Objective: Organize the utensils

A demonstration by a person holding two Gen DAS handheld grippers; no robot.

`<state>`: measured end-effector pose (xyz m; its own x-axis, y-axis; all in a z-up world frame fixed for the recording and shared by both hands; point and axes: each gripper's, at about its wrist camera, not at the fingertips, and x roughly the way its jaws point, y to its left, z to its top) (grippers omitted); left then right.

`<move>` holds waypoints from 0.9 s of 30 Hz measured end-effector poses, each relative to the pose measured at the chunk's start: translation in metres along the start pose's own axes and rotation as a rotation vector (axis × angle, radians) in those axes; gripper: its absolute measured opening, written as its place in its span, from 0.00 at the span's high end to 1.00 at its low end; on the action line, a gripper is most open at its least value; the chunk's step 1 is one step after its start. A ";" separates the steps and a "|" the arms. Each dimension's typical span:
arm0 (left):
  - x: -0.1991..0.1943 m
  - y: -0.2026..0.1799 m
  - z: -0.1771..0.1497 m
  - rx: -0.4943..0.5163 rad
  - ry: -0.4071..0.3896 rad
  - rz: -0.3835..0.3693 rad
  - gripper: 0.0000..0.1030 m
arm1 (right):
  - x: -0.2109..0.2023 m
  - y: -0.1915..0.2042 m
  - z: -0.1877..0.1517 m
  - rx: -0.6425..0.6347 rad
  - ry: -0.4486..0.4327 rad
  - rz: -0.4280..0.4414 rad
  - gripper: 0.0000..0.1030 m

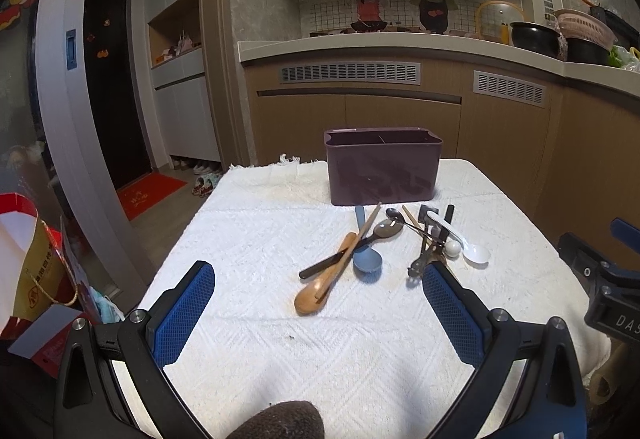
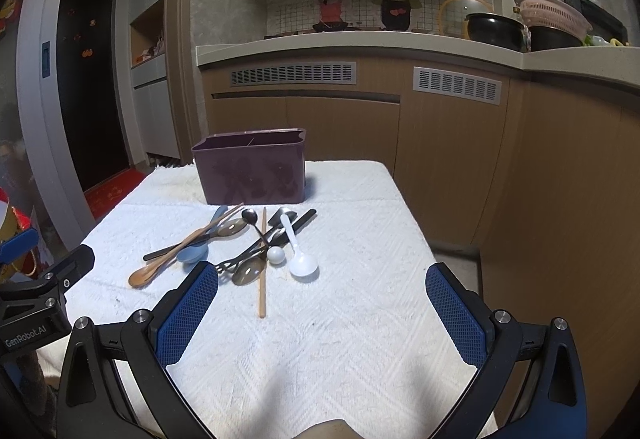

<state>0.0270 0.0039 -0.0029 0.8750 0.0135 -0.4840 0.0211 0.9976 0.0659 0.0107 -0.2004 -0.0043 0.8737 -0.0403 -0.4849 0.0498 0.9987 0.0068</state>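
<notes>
Both grippers hover low over the near end of the white towel (image 1: 280, 339), jaws spread wide and holding nothing: the left gripper (image 1: 319, 303) and the right gripper (image 2: 322, 303), blue pads facing inward.

Just beyond them lies the heap of utensils, all in front of the purple caddy (image 1: 382, 169), which stands at the towel's far edge. Nearest the caddy's front wall are handle ends. A wooden spoon (image 1: 320, 289) reaches furthest from the caddy toward the left gripper, with a chopstick (image 1: 352, 247) laid across it and a blue spoon (image 1: 366, 259) just beside. To the caddy's right front lies a white spoon (image 2: 302, 263), a small white ball (image 2: 276, 254) touching the tangle of dark metal spoons (image 2: 248, 271). A second chopstick (image 2: 262, 263) runs straight out from the caddy. Behind the caddy stand the kitchen cabinets (image 2: 340, 127).
</notes>
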 end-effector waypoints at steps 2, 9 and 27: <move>0.010 0.000 0.003 0.011 0.019 -0.044 0.00 | 0.006 -0.001 0.004 -0.005 0.004 0.002 0.00; 0.045 -0.004 0.014 0.058 0.056 -0.096 0.00 | 0.041 0.003 0.020 -0.065 0.046 0.019 0.00; 0.157 -0.018 0.051 0.226 0.172 -0.196 0.00 | 0.175 0.013 0.058 -0.100 0.295 0.206 0.39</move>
<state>0.1888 -0.0157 -0.0360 0.7501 -0.1461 -0.6450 0.3040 0.9423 0.1401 0.1926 -0.1966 -0.0381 0.6828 0.1576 -0.7134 -0.1730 0.9836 0.0517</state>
